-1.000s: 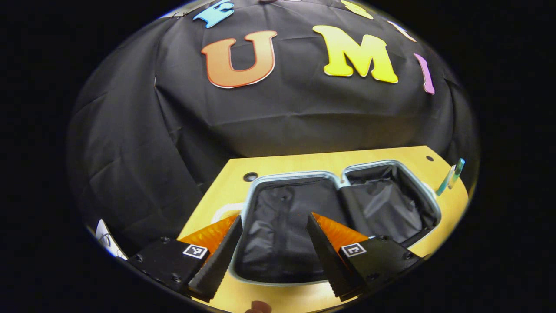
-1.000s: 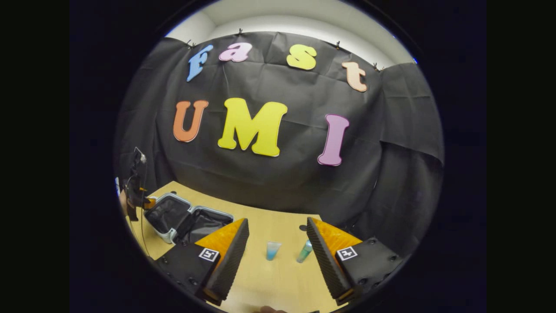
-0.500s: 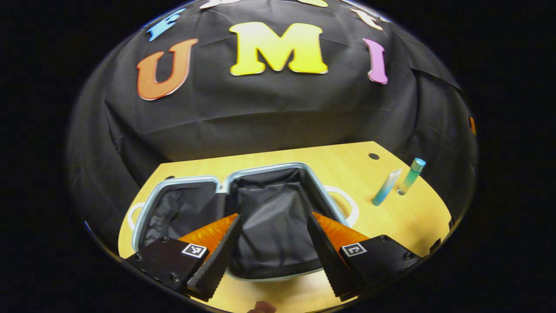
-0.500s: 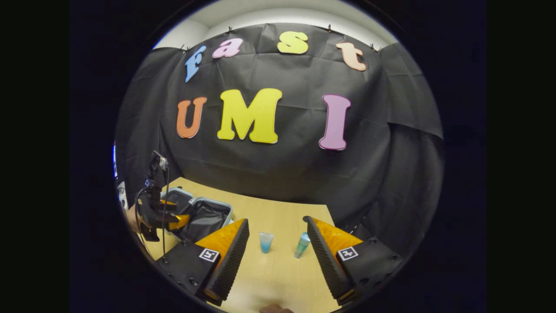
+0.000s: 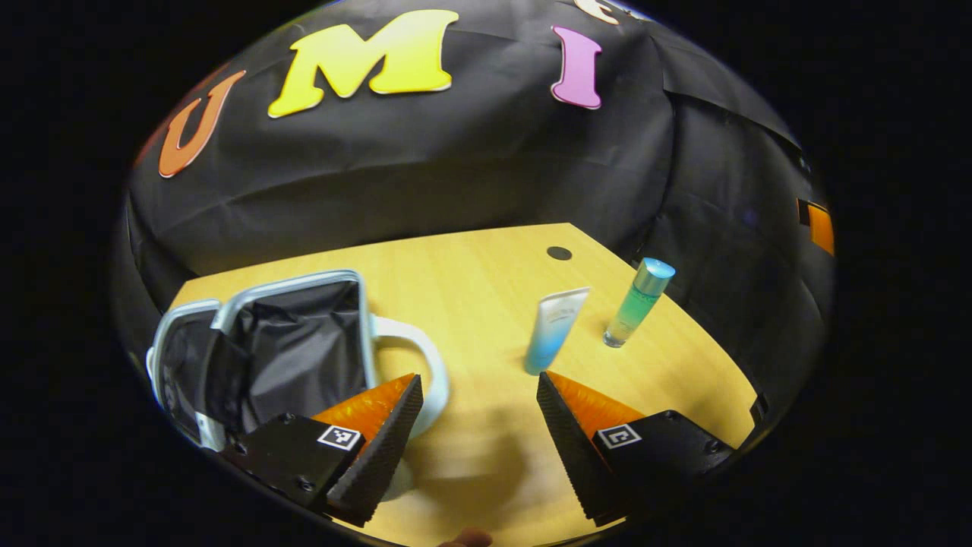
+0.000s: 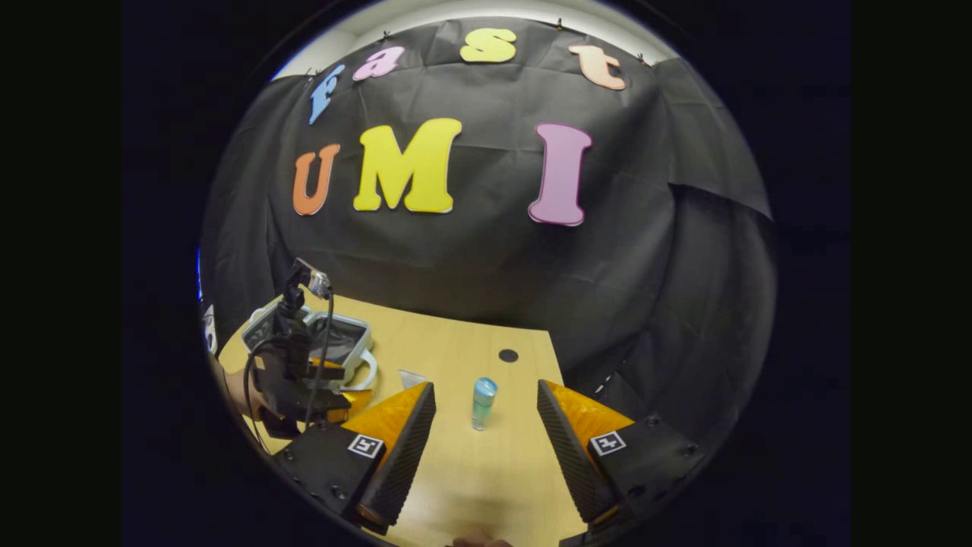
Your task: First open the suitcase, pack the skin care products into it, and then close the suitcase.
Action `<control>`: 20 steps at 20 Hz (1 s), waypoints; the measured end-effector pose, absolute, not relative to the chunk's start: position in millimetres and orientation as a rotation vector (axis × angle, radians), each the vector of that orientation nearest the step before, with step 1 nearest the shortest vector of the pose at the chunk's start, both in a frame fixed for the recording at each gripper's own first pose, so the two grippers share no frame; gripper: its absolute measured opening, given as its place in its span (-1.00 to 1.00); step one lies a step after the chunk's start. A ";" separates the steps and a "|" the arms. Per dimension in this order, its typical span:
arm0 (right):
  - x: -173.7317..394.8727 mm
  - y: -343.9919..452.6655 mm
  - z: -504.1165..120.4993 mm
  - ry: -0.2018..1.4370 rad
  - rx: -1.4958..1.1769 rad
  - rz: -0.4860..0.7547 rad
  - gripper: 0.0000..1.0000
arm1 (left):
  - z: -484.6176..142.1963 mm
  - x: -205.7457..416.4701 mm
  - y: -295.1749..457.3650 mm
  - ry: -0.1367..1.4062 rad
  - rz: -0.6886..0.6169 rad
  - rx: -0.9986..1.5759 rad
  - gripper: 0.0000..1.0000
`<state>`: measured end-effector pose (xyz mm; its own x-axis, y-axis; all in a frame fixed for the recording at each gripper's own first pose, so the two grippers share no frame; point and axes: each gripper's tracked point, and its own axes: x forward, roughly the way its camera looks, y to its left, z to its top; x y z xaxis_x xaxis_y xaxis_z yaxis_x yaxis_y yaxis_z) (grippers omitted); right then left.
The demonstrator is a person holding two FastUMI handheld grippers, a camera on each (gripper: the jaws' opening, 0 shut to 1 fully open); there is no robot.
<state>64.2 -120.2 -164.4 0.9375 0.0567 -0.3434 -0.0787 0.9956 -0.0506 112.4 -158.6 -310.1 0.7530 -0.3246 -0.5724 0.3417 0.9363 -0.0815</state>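
The suitcase [image 5: 288, 342] lies opened flat at the left end of the wooden table [image 5: 471, 304], its dark fabric lining exposed and a white handle [image 5: 421, 365] projecting from its right side. In the right gripper view the suitcase [image 6: 342, 338] sits at the far left of the table [image 6: 486, 471]. To the right of the suitcase, well apart from it, stand two skin care products: a white-to-blue tube [image 5: 554, 330] and, just beside it, a green bottle [image 5: 634, 304] with a blue cap; both are upright and slightly tilted in the fisheye image. The left gripper [image 5: 478, 395] is spread wide, holding nothing, above bare tabletop between the handle and the tube. The right gripper [image 6: 486, 403] is likewise spread and empty, with the green bottle [image 6: 482, 403] standing between its fingers farther off. The left gripper [image 6: 304, 372] also appears near the suitcase in that view.
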 end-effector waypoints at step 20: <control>131.8 -149.5 -301.6 0.533 -0.057 0.102 0.60 | -384.6 196.1 -221.9 0.616 -0.332 0.056 0.37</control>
<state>131.8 -149.5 -301.6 0.8563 0.0819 -0.5099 -0.1115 0.9934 -0.0277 196.1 -221.9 -384.6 0.7650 -0.2889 -0.5757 0.3218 0.9456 -0.0469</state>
